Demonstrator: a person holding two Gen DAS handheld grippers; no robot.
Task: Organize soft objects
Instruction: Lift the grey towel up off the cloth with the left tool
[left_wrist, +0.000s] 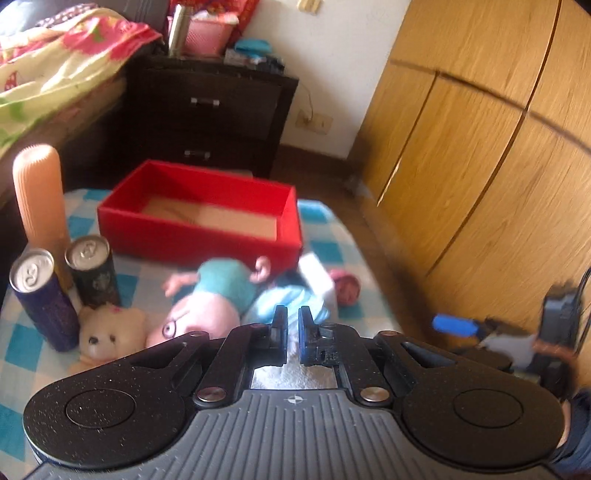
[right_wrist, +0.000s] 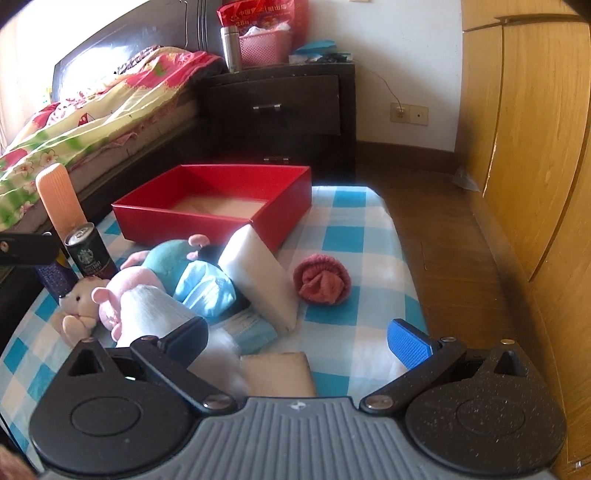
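Left gripper (left_wrist: 292, 334) pinched on white cloth (left_wrist: 295, 376) — right gripper (right_wrist: 299, 345) wide, near the table's bare right edge (right_wrist: 402, 258).

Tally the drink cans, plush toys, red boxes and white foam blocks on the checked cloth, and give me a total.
Drink cans: 2
Plush toys: 2
Red box: 1
White foam block: 1
Total: 6
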